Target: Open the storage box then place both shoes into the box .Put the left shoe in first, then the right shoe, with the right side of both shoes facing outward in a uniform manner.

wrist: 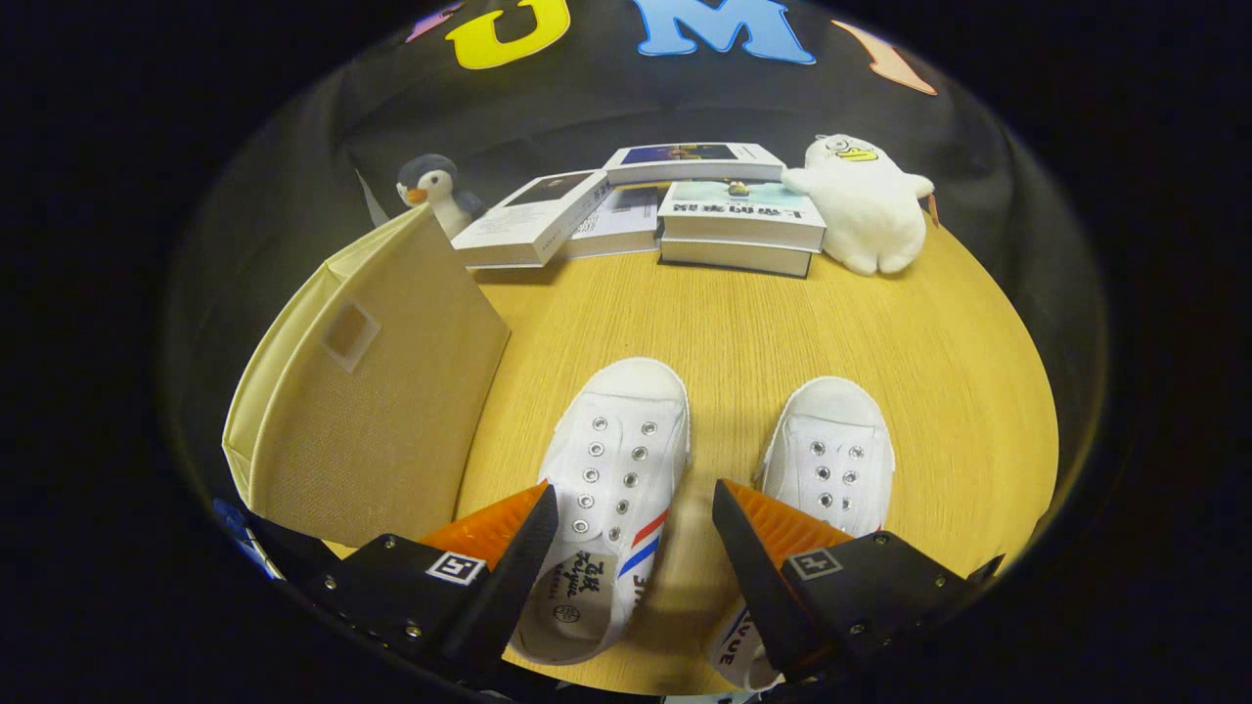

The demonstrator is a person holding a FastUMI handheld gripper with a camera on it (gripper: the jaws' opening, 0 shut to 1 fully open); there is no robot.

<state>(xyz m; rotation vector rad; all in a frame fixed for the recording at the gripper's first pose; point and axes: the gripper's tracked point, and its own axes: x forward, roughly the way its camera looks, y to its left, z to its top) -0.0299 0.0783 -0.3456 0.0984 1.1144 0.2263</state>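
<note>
Two white canvas shoes stand side by side on the wooden table (pixel 743 332), toes pointing away from me. The left shoe (pixel 611 469) has red and blue stripes on its side and lies mostly between my fingers. The right shoe (pixel 831 450) is partly hidden behind one of my fingers. My gripper (pixel 636 518) hovers open above the shoes, touching neither. A beige fabric storage box (pixel 372 391) stands to the left of the shoes with its lid flap down and a small label window on it.
Several books (pixel 685 210) are stacked at the far side of the table. A penguin plush (pixel 435 191) stands behind the box and a white duck plush (pixel 866 200) sits to the right of the books.
</note>
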